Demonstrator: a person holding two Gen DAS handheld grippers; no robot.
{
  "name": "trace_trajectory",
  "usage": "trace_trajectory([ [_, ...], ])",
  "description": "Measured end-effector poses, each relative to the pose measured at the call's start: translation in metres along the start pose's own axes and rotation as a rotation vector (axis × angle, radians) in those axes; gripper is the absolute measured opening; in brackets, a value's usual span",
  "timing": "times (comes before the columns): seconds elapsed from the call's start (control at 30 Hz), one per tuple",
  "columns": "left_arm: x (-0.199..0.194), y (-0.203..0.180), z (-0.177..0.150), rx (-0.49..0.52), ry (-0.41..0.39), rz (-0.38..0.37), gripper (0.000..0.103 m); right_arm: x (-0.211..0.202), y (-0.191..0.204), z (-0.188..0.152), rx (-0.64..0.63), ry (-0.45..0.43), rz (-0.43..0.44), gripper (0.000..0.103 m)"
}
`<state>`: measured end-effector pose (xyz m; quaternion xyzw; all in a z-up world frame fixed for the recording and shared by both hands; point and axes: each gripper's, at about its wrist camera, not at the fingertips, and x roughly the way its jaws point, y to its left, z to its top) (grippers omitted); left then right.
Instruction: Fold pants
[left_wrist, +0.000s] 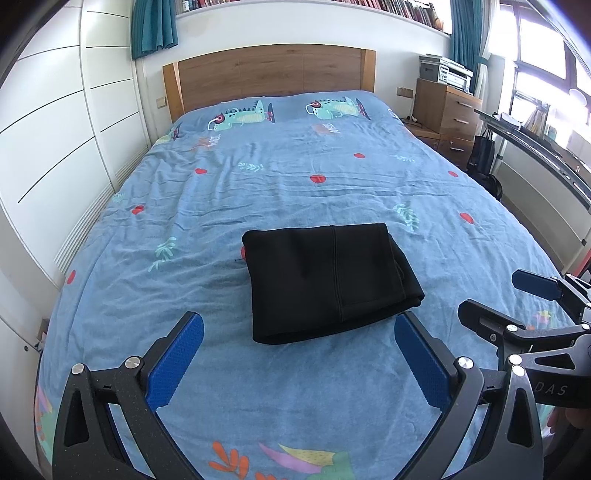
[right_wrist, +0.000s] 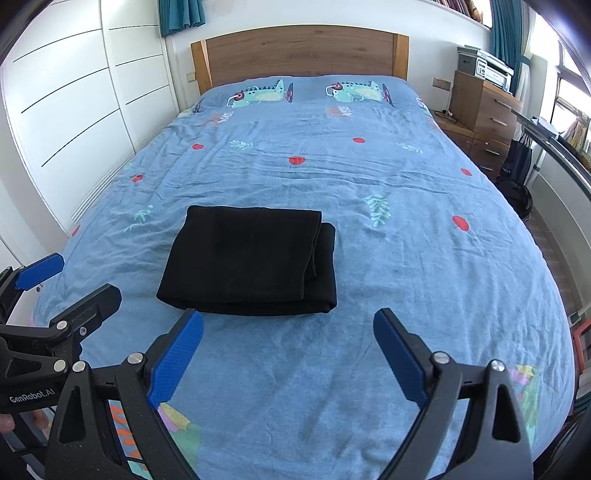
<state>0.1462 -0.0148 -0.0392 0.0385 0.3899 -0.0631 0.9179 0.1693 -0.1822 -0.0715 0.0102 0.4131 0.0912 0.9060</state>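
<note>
Black pants (left_wrist: 328, 280) lie folded into a compact rectangle on the blue bedspread (left_wrist: 295, 177); they also show in the right wrist view (right_wrist: 251, 262). My left gripper (left_wrist: 299, 325) is open and empty, just short of the pants' near edge. My right gripper (right_wrist: 288, 321) is open and empty, near the pants' front right corner. The right gripper (left_wrist: 491, 295) also shows at the right of the left wrist view, and the left gripper (right_wrist: 70, 280) at the left of the right wrist view. Neither touches the pants.
A wooden headboard (left_wrist: 269, 74) stands at the far end of the bed. White wardrobe doors (left_wrist: 55, 122) run along the left. A wooden drawer unit (left_wrist: 450, 114) with a printer (left_wrist: 447, 72) stands at the far right, by a window.
</note>
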Motion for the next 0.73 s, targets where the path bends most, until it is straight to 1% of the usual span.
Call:
trace_trajectory([
  [0.73,0.0013,0.0033,0.0001,0.019,-0.007,-0.006,0.101,-0.0004,-0.0007,-0.0014,0.004,0.0,-0.002,0.103],
])
